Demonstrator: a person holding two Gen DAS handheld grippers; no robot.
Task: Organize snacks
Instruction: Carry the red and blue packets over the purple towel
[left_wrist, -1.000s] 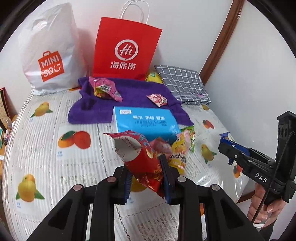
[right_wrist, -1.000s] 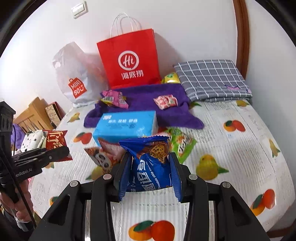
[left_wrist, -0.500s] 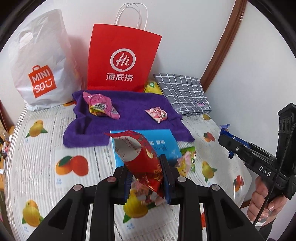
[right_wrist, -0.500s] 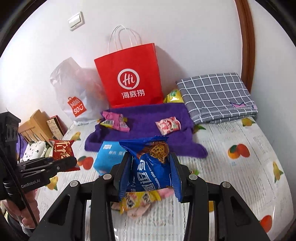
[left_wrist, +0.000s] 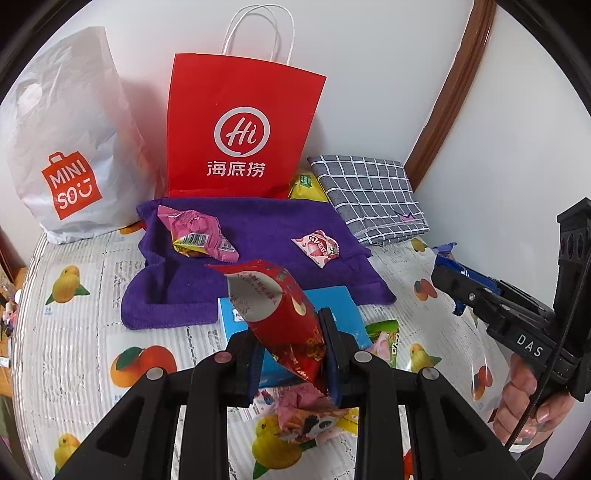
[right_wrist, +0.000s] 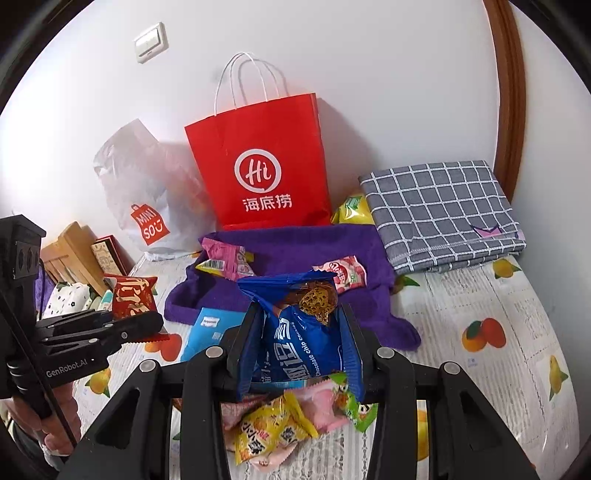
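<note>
My left gripper (left_wrist: 290, 332) is shut on a red snack packet (left_wrist: 280, 314) and holds it above the table; it also shows in the right wrist view (right_wrist: 131, 297). My right gripper (right_wrist: 303, 332) is shut on a blue chocolate chip cookie packet (right_wrist: 299, 339), held in the air. A purple towel (left_wrist: 258, 236) lies ahead with a pink packet (left_wrist: 197, 236) and a small strawberry packet (left_wrist: 317, 247) on it. A blue tissue pack (left_wrist: 343, 306) and several loose snacks (right_wrist: 280, 424) lie below the grippers.
A red paper bag (left_wrist: 240, 129) and a white Miniso bag (left_wrist: 62, 147) stand against the wall. A folded grey checked cloth (right_wrist: 443, 210) lies at the back right, a yellow packet (right_wrist: 352, 210) beside it. The fruit-print tablecloth (right_wrist: 498, 332) covers the table.
Both grippers have risen and moved forward toward the purple towel, each still holding its packet. The tissue pack and loose snacks now sit lower in both views.
</note>
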